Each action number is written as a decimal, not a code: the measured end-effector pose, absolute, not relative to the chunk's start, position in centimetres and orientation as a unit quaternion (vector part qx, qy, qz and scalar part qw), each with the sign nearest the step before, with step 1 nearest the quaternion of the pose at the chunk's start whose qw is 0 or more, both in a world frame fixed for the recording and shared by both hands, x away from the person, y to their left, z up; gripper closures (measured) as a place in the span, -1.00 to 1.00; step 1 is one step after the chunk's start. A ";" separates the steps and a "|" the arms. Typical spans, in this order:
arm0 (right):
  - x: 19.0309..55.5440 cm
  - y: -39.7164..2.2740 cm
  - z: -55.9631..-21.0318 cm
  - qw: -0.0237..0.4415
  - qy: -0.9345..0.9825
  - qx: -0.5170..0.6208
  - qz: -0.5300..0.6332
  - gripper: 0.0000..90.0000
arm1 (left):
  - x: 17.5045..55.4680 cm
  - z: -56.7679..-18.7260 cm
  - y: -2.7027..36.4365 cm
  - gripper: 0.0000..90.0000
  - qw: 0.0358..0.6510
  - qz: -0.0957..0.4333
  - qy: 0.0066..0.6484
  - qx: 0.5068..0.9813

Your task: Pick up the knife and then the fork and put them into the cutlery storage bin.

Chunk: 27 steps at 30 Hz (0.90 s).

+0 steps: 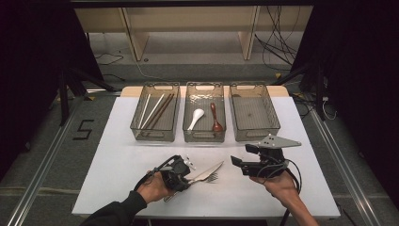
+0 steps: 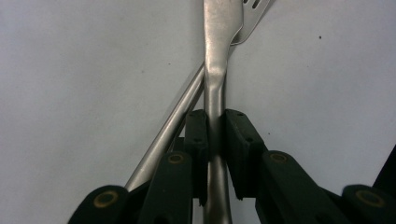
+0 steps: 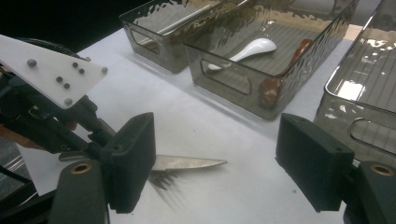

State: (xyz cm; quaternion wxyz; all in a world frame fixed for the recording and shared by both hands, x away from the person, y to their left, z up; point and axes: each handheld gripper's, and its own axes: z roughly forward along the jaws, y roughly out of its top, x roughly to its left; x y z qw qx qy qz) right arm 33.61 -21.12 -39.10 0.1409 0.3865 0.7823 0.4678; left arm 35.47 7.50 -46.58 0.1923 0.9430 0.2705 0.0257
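Here, left fingers [image 2: 215, 140] clamp one knife [image 2: 219, 56] beside one fork [image 2: 254, 14]; right fingers [image 3: 224, 163] apart.

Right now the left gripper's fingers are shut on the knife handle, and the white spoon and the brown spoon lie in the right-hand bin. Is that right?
Not quite. The white spoon and brown spoon lie in the middle bin, as the high view shows; the right-hand bin holds nothing. The left gripper is indeed shut on the knife handle.
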 end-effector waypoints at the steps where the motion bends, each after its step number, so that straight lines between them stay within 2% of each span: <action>1: 33.6 -21.1 -39.1 0.141 0.782 0.387 0.468 -0.35 | 35.5 -46.6 7.5 0.74 0.193 0.026 0.273 0.942; 15: 33.6 -21.1 -39.1 0.141 0.782 0.386 0.468 -0.35 | 35.5 -46.6 7.7 0.77 0.209 0.030 0.268 0.940; 27: 33.6 -21.1 -39.1 0.140 0.781 0.386 0.470 -0.35 | 36.0 -44.6 9.0 0.76 0.271 0.013 0.287 0.919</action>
